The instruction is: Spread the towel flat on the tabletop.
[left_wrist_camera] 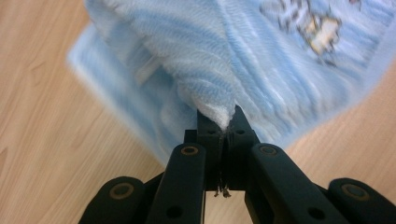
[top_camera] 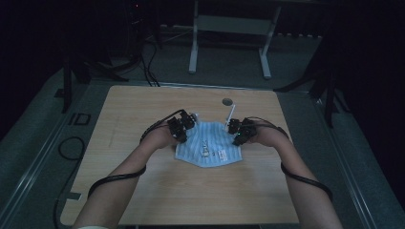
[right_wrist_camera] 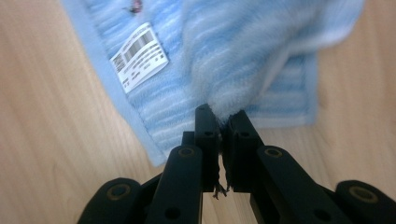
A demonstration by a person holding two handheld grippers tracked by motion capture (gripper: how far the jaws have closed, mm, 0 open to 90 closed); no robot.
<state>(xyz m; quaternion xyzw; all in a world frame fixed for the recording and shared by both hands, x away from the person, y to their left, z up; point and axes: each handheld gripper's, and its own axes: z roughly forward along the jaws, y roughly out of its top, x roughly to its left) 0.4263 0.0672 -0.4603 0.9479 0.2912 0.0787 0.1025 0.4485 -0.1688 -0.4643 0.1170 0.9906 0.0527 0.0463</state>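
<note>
A light blue striped towel (top_camera: 208, 149) lies in the middle of the wooden table (top_camera: 143, 109), with a small animal picture and a white barcode label (right_wrist_camera: 139, 57) on it. My left gripper (top_camera: 181, 129) is at the towel's left far corner and is shut on that corner; in the left gripper view the cloth (left_wrist_camera: 224, 70) rises in a pinched peak from the jaws (left_wrist_camera: 223, 122). My right gripper (top_camera: 239, 131) is at the right far corner, shut on the towel (right_wrist_camera: 243, 60), whose fabric is bunched between its jaws (right_wrist_camera: 223, 119).
A round hole (top_camera: 228, 101) sits near the table's far edge. A white frame stand (top_camera: 229, 43) is on the floor beyond the table. Black cables (top_camera: 114, 179) trail from both grippers along the forearms. Bare tabletop surrounds the towel.
</note>
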